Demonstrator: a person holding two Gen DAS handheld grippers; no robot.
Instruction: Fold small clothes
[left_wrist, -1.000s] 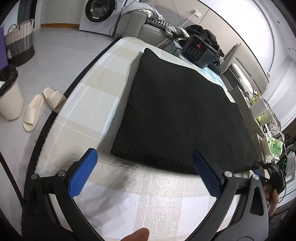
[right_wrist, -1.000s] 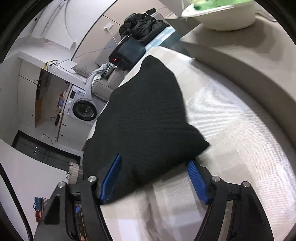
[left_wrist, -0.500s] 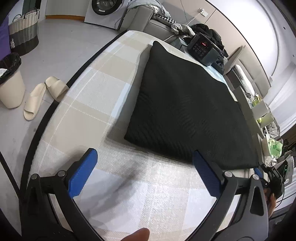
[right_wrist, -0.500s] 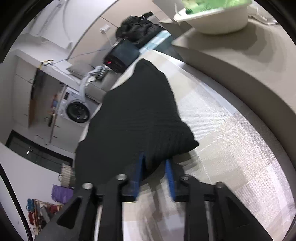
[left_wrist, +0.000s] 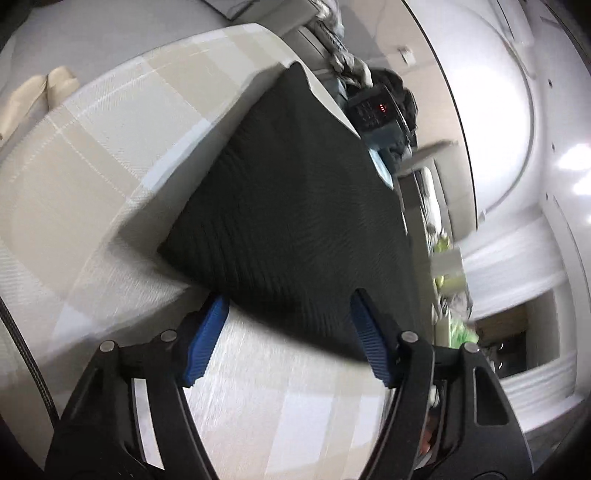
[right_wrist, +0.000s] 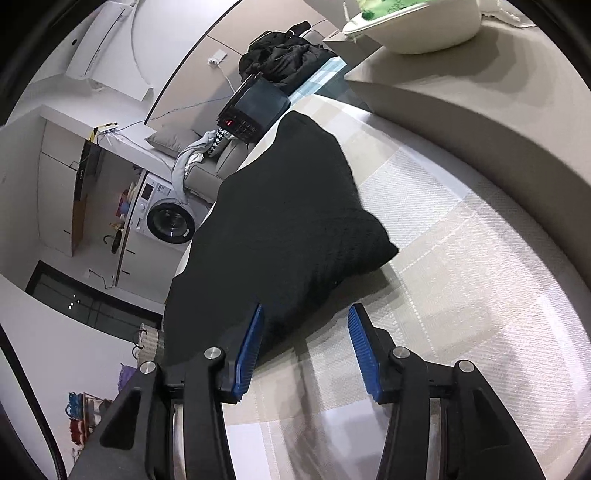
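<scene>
Both grippers' jaws stand part-open astride the near edge of the black cloth (left_wrist: 295, 192) on the checked table (left_wrist: 110, 155): left gripper (left_wrist: 290, 341) just closing, right gripper (right_wrist: 304, 349) reopening, neither clamped. Closing unevenly could snag only 1 layer, skewing the fold.

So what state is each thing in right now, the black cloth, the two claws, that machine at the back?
Black cloth: lying flat on the checked cover, near edge between both claws.
Left claw: open, just been closing, astride the cloth's edge.
Right claw: open, just reopened, cloth edge between.
Washing machine: door shut.
</scene>
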